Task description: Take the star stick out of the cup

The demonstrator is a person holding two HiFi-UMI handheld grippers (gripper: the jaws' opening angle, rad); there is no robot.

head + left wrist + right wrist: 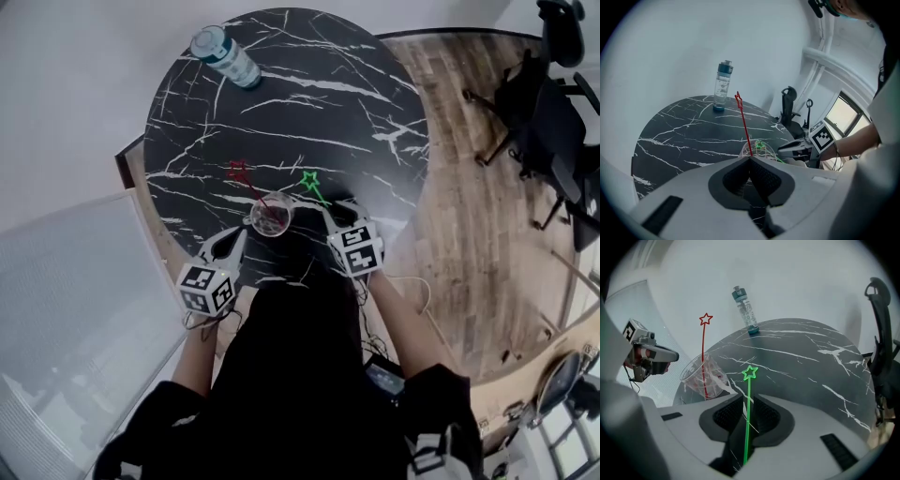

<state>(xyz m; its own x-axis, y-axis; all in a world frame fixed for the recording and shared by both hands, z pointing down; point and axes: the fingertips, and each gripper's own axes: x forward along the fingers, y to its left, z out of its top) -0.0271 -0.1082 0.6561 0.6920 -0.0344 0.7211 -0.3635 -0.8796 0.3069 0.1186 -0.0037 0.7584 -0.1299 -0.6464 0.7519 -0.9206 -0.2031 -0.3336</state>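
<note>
A clear plastic cup (pixel 271 217) (pixel 701 376) stands near the front of the black marble table (pixel 309 103). A red star stick (pixel 248 186) (pixel 743 122) (pixel 704 357) stands in it, leaning back left. My right gripper (pixel 330 217) (pixel 747 401) is shut on the lower shaft of a green star stick (pixel 317 192) (pixel 748 408), which is outside the cup, to its right, star end up. My left gripper (pixel 239 236) (pixel 750 159) is shut with nothing in it. Its tips are just short of the cup's near left rim.
A water bottle (pixel 225 56) (pixel 721 89) (pixel 745 310) stands upright at the far left edge of the table. Black office chairs (pixel 553 112) stand on the wooden floor to the right. A pale wall and a glass panel lie to the left.
</note>
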